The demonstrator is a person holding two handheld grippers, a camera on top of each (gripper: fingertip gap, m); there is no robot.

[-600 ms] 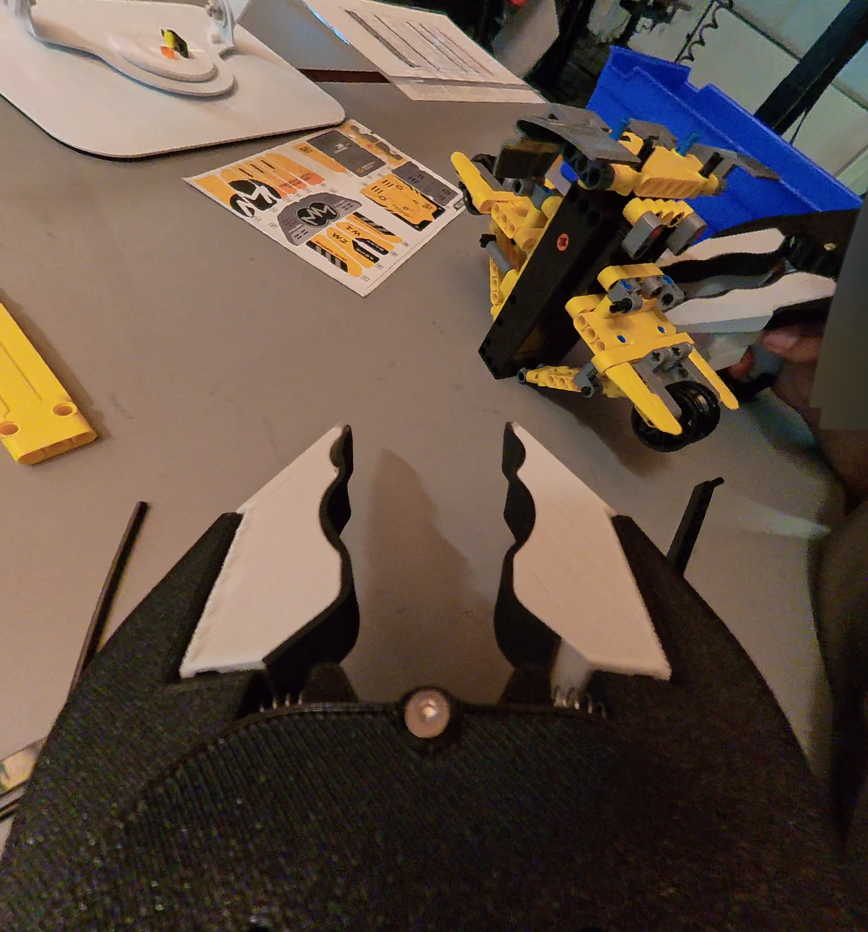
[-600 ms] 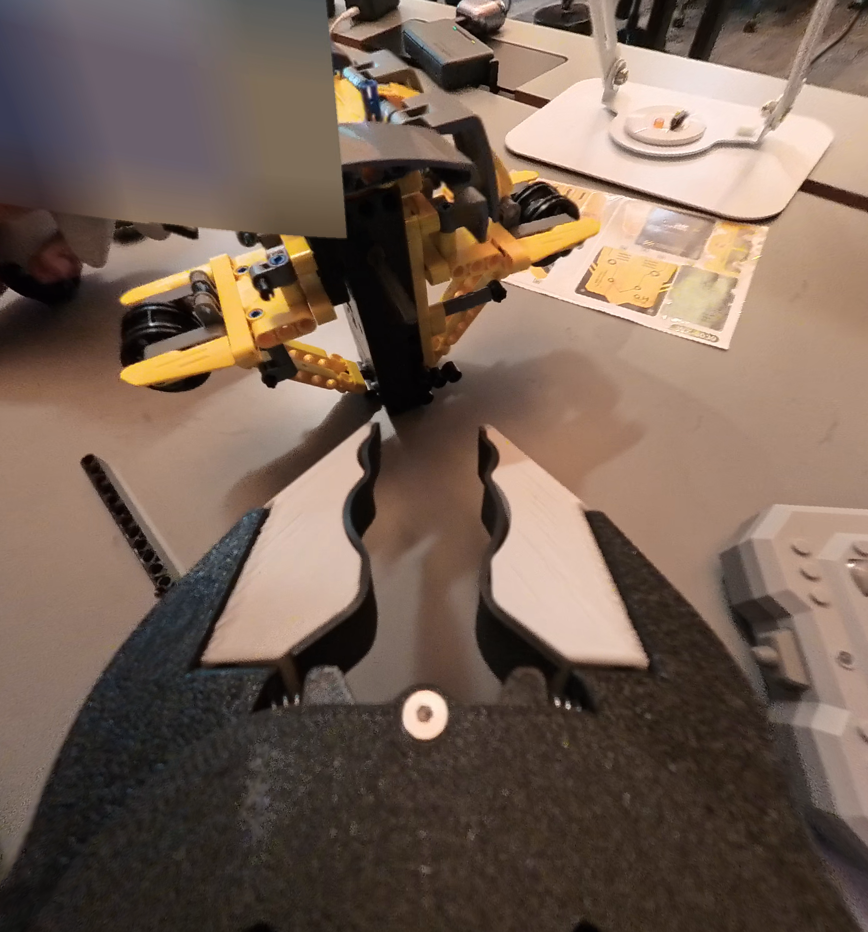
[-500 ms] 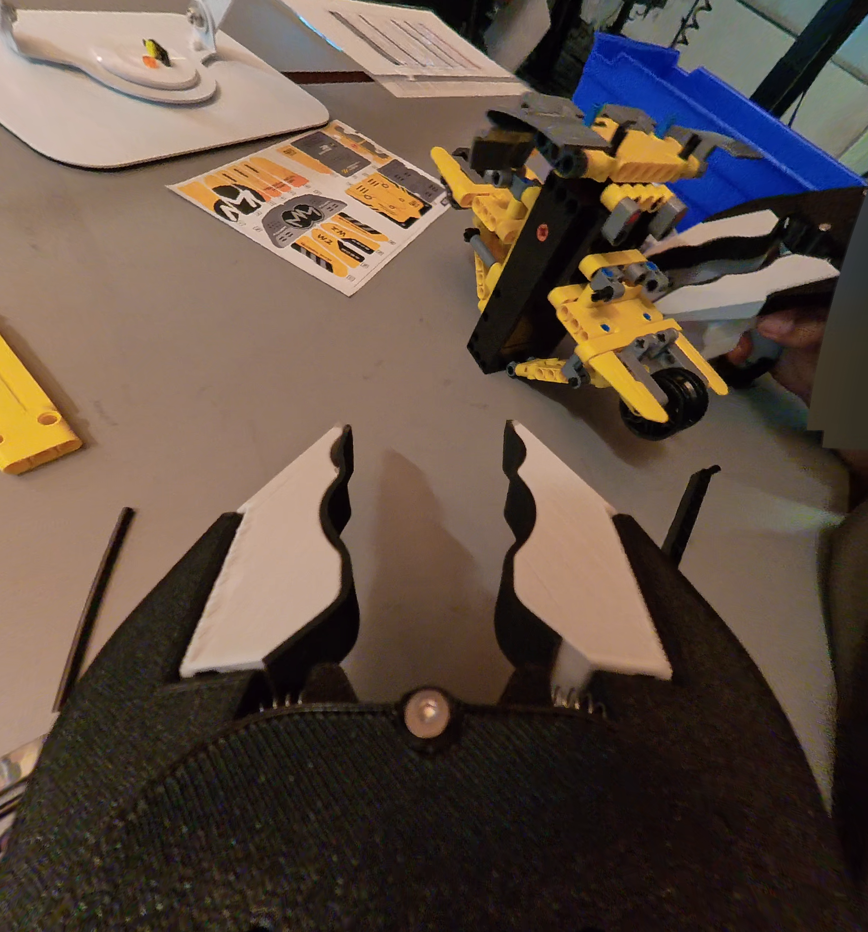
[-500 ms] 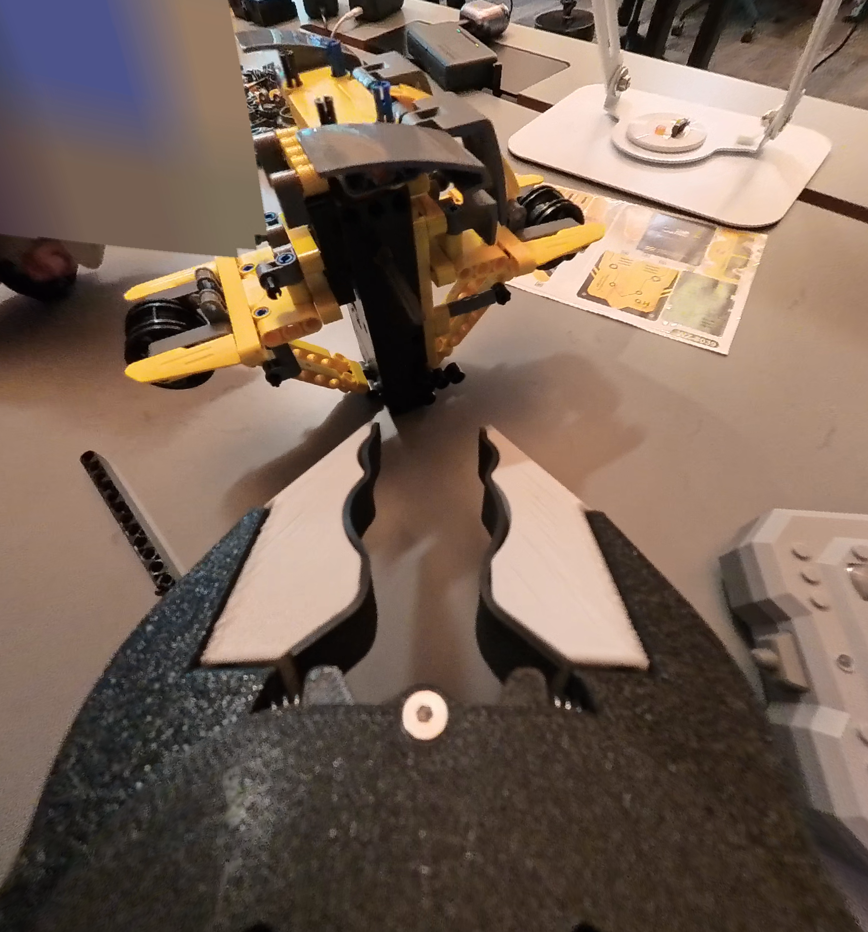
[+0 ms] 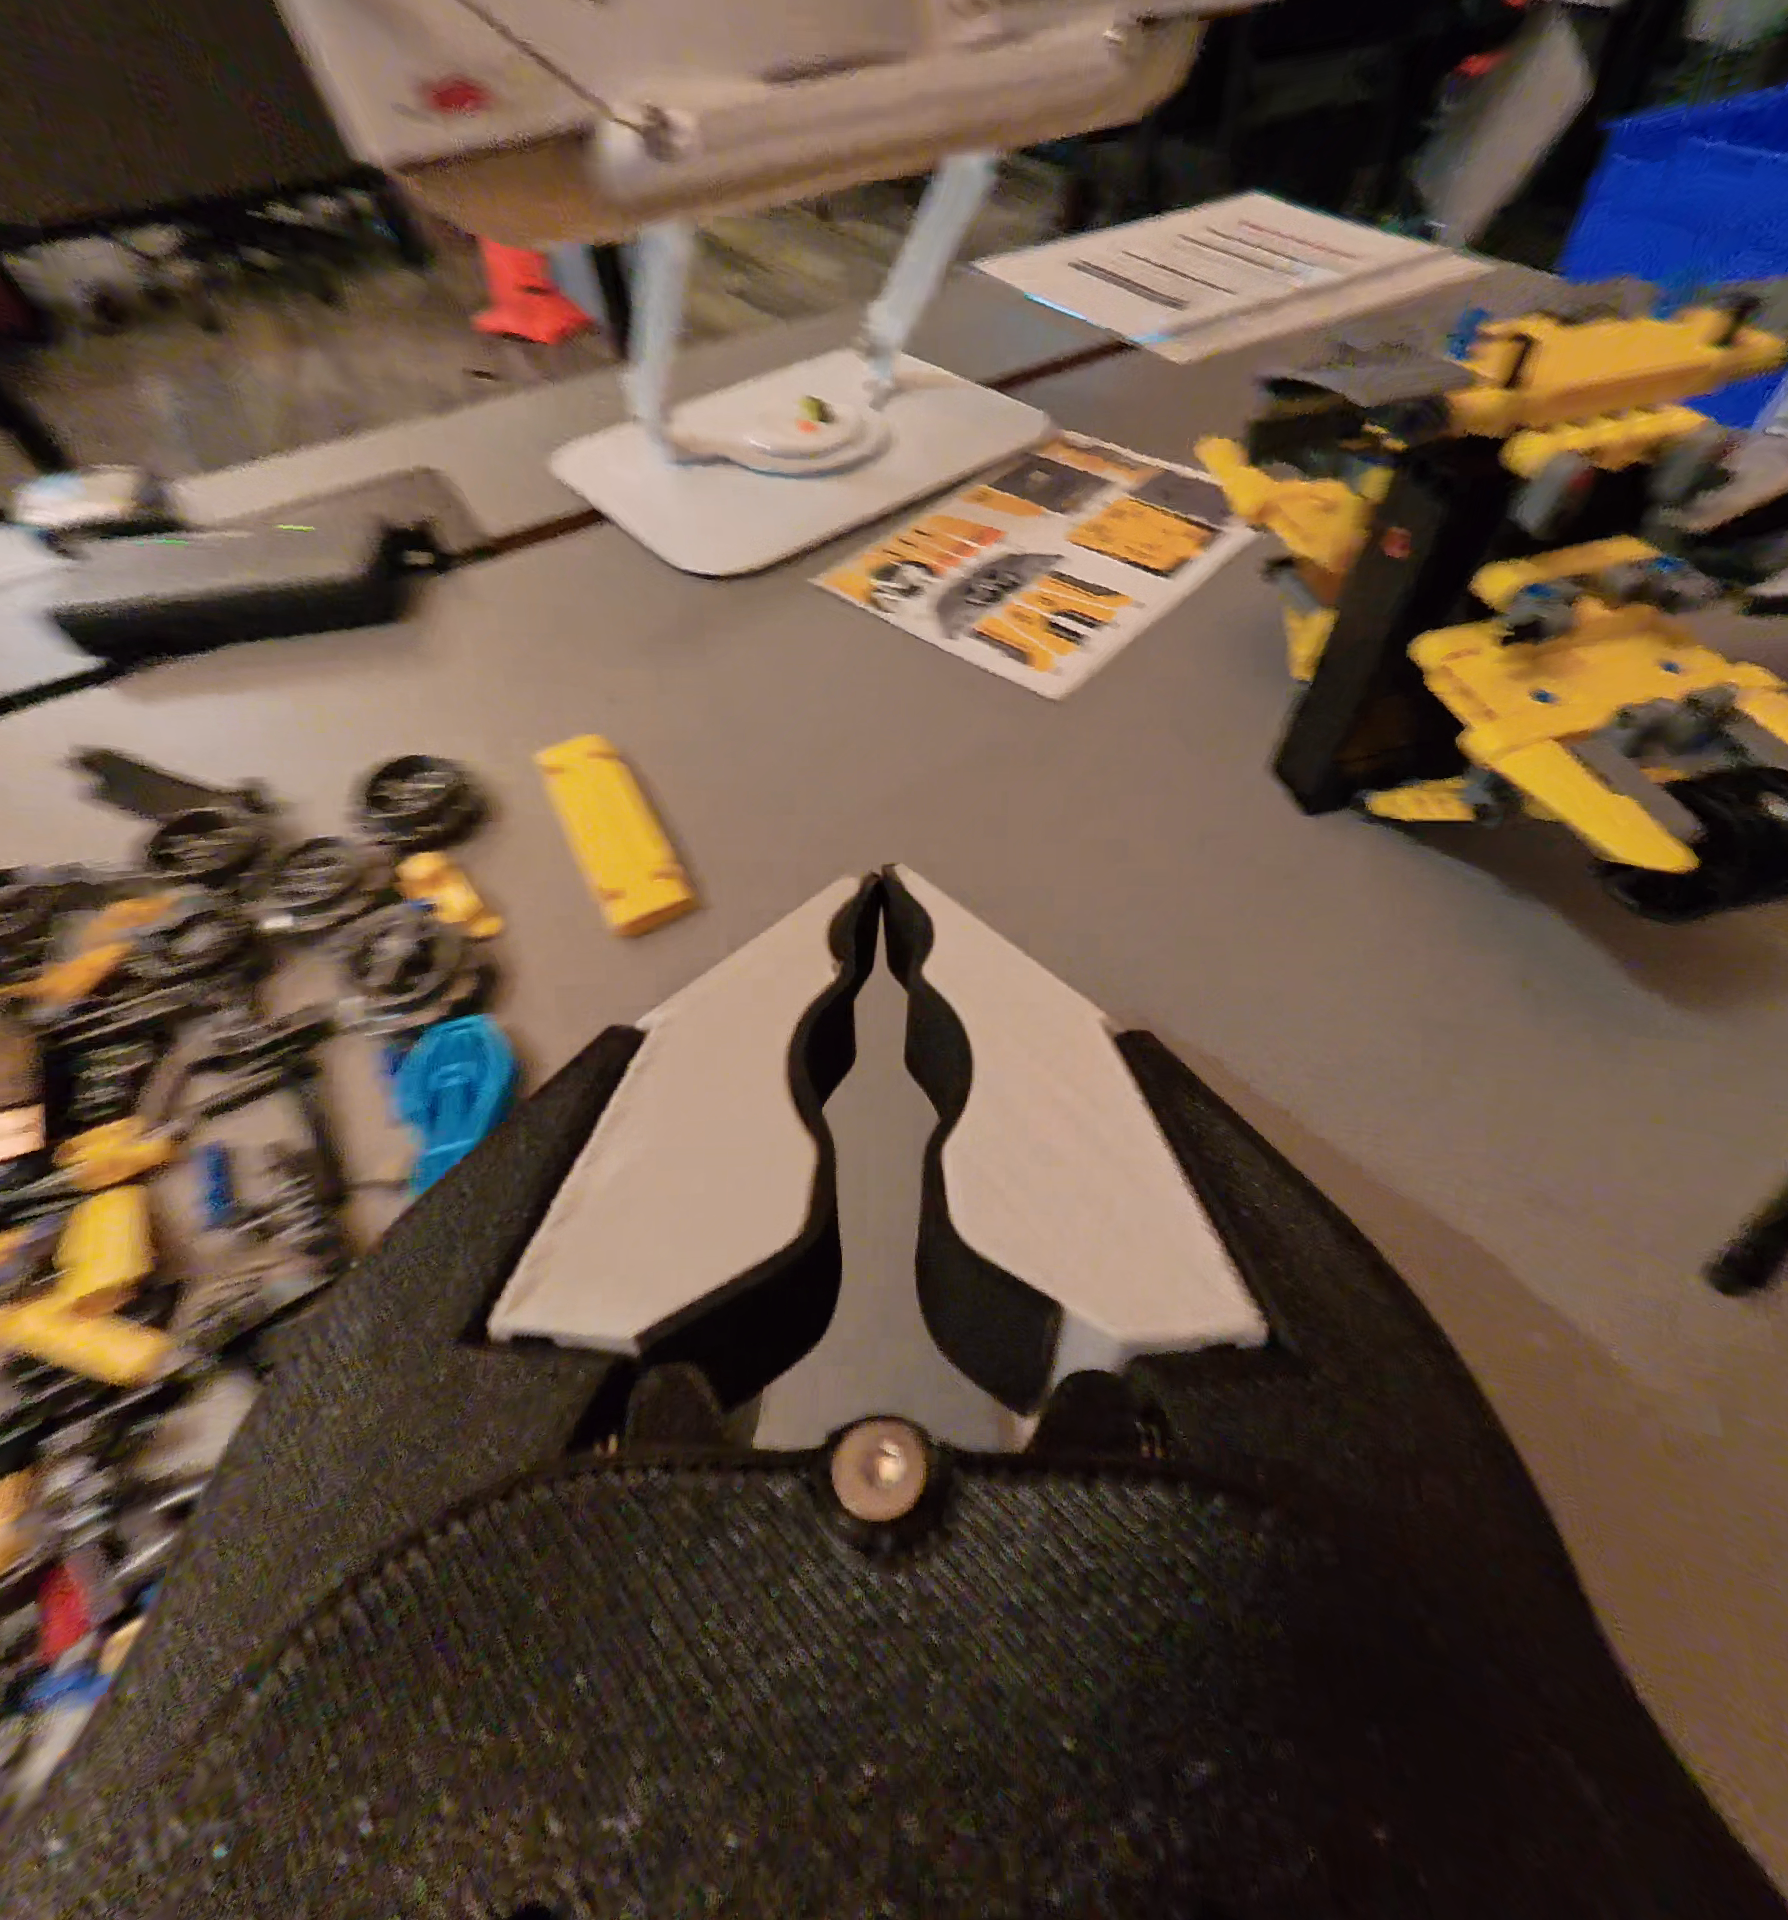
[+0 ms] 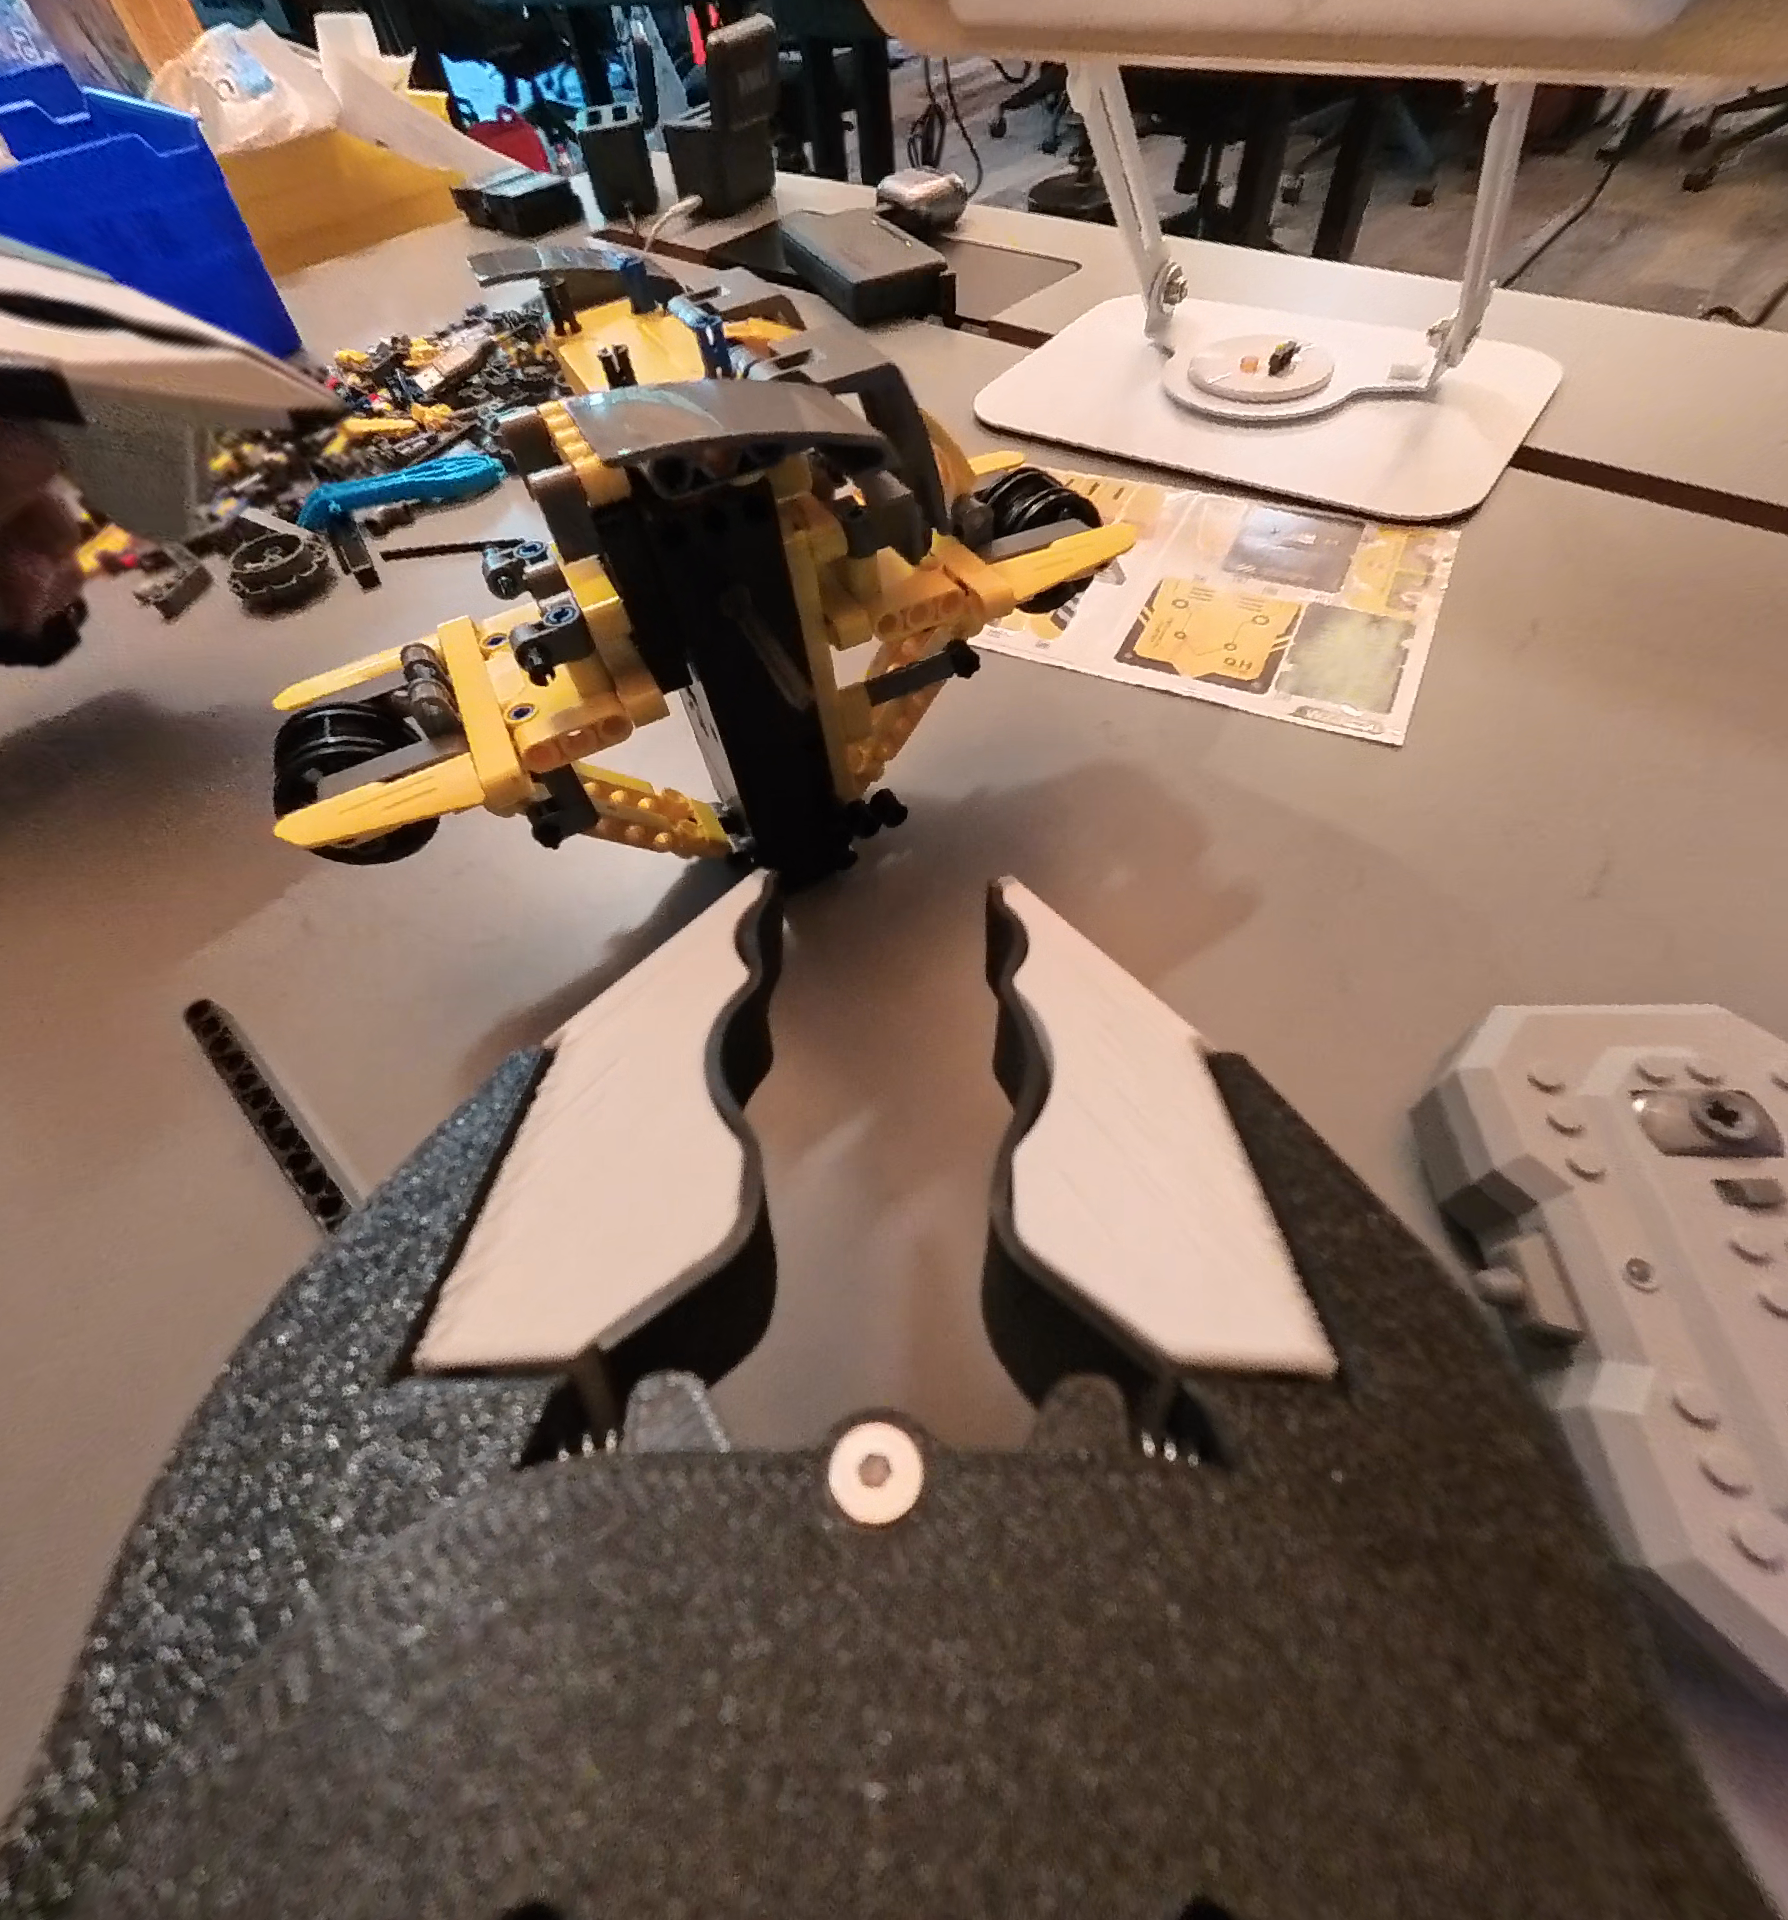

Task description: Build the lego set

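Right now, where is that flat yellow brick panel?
In the left wrist view, the yellow panel lies on the grey table, just left of the shut left gripper, beside the loose black wheels.

Each gripper (image 5: 882, 883) (image 6: 879, 894) has a textured black body, white wavy-edged fingers (image 5: 724, 1132) and a silver centre screw (image 5: 875, 1467).

parts pile (image 5: 111, 1143) motion-blurred, grey studded block (image 6: 1700, 1299) cut by right edge
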